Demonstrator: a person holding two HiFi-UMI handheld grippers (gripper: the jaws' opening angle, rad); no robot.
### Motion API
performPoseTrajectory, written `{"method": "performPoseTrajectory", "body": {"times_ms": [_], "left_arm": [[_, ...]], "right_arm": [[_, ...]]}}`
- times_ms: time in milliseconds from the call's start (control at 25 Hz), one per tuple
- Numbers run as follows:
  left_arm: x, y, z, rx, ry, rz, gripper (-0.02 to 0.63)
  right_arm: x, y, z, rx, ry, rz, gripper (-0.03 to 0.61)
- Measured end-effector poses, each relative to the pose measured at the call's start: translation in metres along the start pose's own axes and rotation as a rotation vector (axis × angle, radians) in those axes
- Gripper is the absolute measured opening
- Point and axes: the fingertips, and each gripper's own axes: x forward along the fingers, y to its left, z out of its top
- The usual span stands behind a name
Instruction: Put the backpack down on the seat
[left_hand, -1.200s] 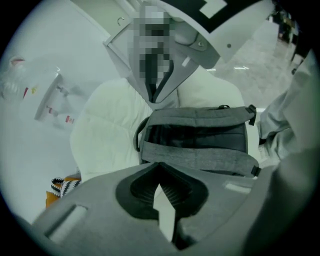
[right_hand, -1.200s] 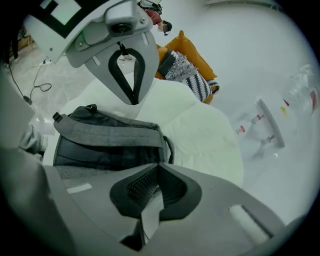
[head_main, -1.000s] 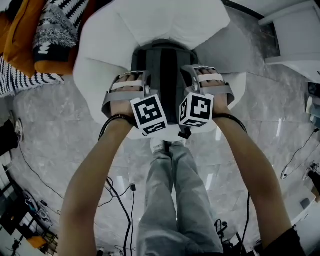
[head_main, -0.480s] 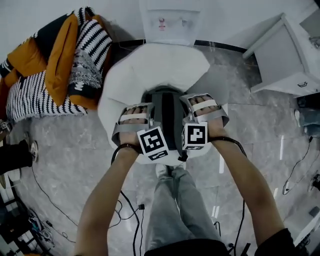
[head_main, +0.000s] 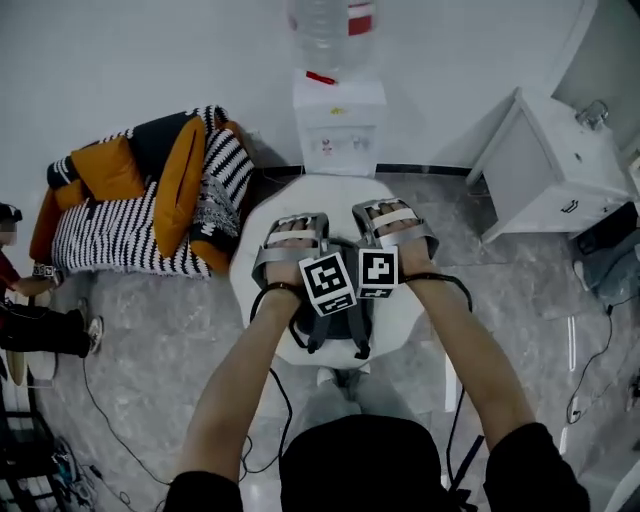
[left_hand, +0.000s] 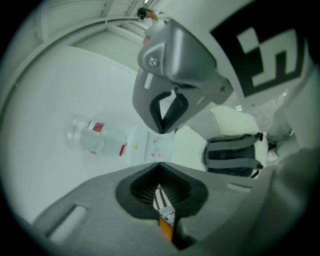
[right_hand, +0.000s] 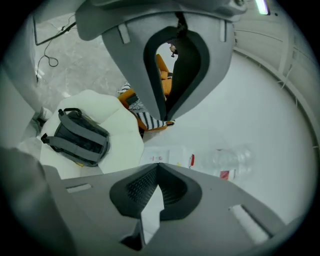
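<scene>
Head view: the backpack (head_main: 340, 322) is seen lying on the seat (head_main: 330, 195), toward its front edge. The left claw (left_hand: 159, 167) and right claw (right_hand: 158, 167) are closed together, empty, above it. A slide off that edge is judged possible, should the soft rounded cushion let the backpack tip forward.

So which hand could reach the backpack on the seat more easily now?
Left, though barely: the left gripper hangs more directly above the backpack, while the right gripper sits nearer its edge. Both have their jaws shut and empty.
</scene>
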Motion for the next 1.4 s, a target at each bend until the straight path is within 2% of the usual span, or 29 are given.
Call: {"method": "performPoseTrajectory", "body": {"times_ms": [120,400,560,720,1000,1080,1240,1400], "left_arm": [[-0.03,0.037,0.012,0.037,-0.015,0.059,-0.002],[-0.078,0.106,0.037,0.154,-0.065,0.166,-0.002],[-0.091,0.14,0.049,0.16,-0.084,0.212,-0.002],[-0.109,0.162,0.067,0.178,-0.127,0.269,-0.002],[-0.125,0.198,0.072,0.014,-0.193,0.297,-0.002],[-0.128,0.201,0.069,-0.035,-0.207,0.309,-0.002],[-0.133,0.214,0.059,-0.211,-0.251,0.329,-0.002],[-0.15,0.222,0.055,-0.314,-0.313,0.403,-0.002]], "right_arm": [[-0.023,-0.034,-0.004,0.016,0.011,-0.026,0.006],[-0.076,-0.126,-0.017,-0.058,0.032,-0.16,0.006],[-0.092,-0.168,-0.016,-0.068,0.023,-0.232,0.006],[-0.104,-0.187,-0.016,-0.048,0.029,-0.275,0.006],[-0.117,-0.215,-0.022,0.013,0.015,-0.321,0.006],[-0.121,-0.218,-0.021,0.068,-0.008,-0.323,0.006],[-0.127,-0.232,-0.025,0.165,-0.049,-0.354,0.006],[-0.141,-0.24,-0.025,0.325,-0.126,-0.381,0.006]]}}
